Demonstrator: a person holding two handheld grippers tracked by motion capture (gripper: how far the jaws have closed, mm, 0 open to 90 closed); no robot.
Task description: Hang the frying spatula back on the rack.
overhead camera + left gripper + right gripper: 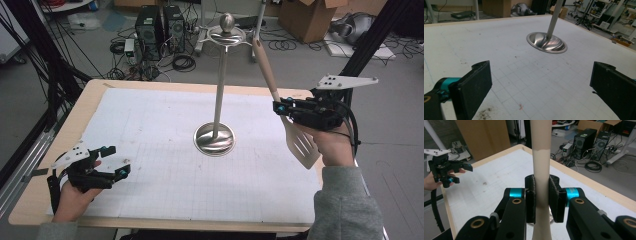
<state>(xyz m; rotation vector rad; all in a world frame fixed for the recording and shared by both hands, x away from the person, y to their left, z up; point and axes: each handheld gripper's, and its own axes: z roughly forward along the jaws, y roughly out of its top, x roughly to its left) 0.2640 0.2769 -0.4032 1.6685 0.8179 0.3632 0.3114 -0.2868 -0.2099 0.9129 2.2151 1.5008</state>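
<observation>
High view: R gripper (pixel 280 106) is clamped on the neck of a beige slotted spatula (pixel 287 120), held up off the table (pixel 35 197) by its right edge — handle tip leaning in toward the hook ring atop the steel stand (pixel 219 95), blade hanging below the hand. L gripper (pixel 116 161) rests low at the near left, well apart.

L gripper view: jaws wide, nothing between, stand's base ahead on the gridded sheet (pixel 499 50).

R gripper view: pads pinch the handle front and back.

Risk, imo: handle tip could knock the ring and tip the stand — nothing's steadying the base. Spatula may also pivot in that narrow pinch.
</observation>
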